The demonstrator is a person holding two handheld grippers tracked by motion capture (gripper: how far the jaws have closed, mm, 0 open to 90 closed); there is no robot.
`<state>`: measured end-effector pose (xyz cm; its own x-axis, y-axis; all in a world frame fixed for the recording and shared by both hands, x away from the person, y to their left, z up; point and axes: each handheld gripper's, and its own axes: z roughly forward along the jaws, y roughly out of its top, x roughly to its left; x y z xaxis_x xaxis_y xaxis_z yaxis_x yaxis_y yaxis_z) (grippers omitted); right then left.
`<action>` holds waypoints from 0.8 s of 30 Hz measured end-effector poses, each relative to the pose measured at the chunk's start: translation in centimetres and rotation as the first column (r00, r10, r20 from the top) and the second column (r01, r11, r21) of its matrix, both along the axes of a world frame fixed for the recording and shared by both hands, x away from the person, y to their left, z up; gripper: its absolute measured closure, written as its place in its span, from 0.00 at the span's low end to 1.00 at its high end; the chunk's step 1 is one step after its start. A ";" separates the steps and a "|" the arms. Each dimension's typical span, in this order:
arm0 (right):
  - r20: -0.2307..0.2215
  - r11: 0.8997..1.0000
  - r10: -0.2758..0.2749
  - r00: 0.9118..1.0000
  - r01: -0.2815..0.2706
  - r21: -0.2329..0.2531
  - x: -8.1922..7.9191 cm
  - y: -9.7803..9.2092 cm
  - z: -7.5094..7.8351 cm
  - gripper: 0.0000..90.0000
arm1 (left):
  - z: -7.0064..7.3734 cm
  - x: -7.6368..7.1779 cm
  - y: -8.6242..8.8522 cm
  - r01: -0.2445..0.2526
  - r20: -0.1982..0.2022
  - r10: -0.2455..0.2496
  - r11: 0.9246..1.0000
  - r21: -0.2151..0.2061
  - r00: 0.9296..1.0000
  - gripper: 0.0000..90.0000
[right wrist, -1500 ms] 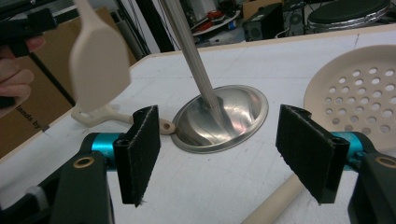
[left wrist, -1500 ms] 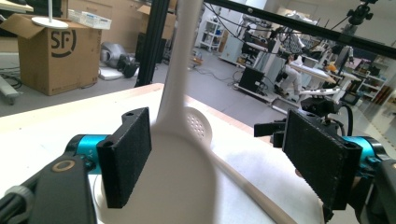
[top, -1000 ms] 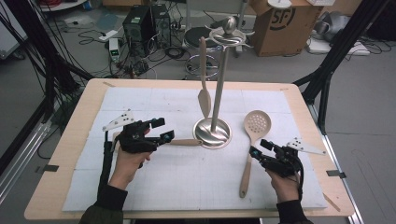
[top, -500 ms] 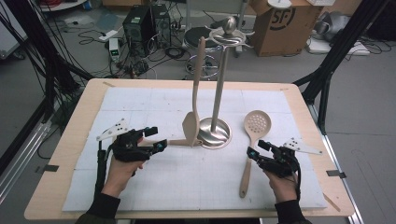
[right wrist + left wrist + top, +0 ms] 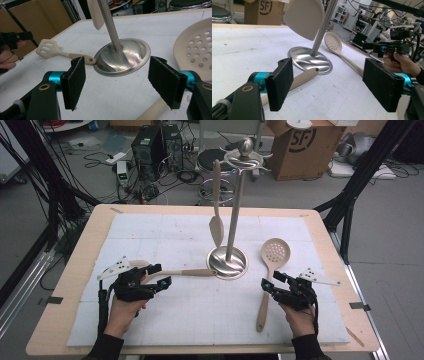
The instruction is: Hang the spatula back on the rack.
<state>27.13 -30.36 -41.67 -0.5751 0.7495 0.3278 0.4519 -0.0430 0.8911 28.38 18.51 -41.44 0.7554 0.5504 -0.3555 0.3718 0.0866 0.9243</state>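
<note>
A steel utensil stand (image 5: 227, 262) rises mid-table, and a beige spatula (image 5: 216, 225) hangs from its top hook. A slotted turner (image 5: 195, 271) lies flat left of the base, its head partly under my left gripper (image 5: 157, 276). That gripper is open; in the left gripper view (image 5: 330, 85) the turner's handle (image 5: 304, 77) passes beside and beneath the left jaw. A perforated spoon (image 5: 275, 252) lies right of the base. My right gripper (image 5: 270, 282) is open beside the spoon's handle, and in the right gripper view (image 5: 120, 82) nothing sits between the jaws.
The white mat (image 5: 200, 320) covers most of the wooden table (image 5: 80, 270). A cardboard box (image 5: 300, 145), electronics and cables sit on the floor beyond the far edge. Black frame legs (image 5: 350, 205) stand at the right.
My left gripper has drawn back a little toward the person. The hanging spatula swung out and has come back beside the pole. The right gripper has barely moved.
</note>
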 end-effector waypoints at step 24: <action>-0.025 0.999 0.003 1.000 -0.004 -0.034 0.3 0.3 -0.9 0.33 | -2.1 -1.4 0.9 -0.030 0.058 0.029 0.999 0.019 0.998 0.30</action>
<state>27.42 -30.10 -42.56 -0.5696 0.7586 0.3163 0.4739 -0.0113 0.8805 27.01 19.40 -43.52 0.7576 0.5792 -0.3009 0.3155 0.0786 0.9457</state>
